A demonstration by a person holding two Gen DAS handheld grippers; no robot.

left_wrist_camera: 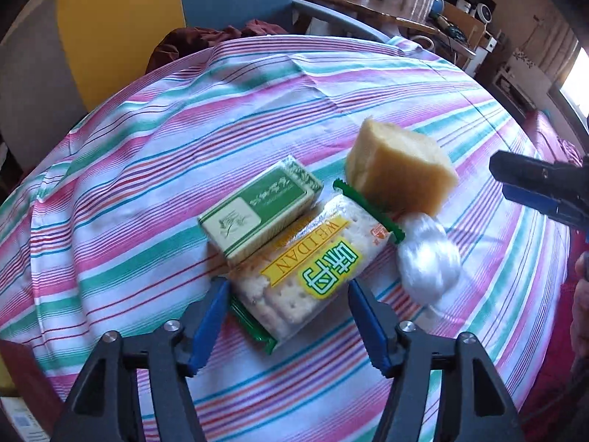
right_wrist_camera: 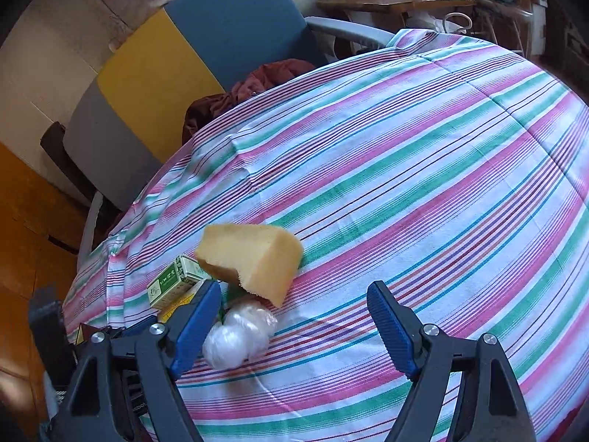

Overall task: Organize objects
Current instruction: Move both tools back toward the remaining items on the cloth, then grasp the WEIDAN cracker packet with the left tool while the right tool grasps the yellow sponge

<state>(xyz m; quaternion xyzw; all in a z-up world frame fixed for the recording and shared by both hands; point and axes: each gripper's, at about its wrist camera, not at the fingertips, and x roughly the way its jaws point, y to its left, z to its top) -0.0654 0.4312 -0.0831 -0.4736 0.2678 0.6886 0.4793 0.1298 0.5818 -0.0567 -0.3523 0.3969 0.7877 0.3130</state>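
On striped cloth (left_wrist_camera: pixel 147 140): cracker pack (left_wrist_camera: pixel 305 272) between open left hand-held gripper (left_wrist_camera: pixel 287 316) pads.

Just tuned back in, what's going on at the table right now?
A person is gathering items on the striped tablecloth. The left tool is open around the cracker packet, not gripping it. A green box, sponge and white bundle lie bunched beside it. The right tool hovers open, empty.

Black tool (left_wrist_camera: pixel 287 328), ribbed blue pads (left_wrist_camera: pixel 208 326)
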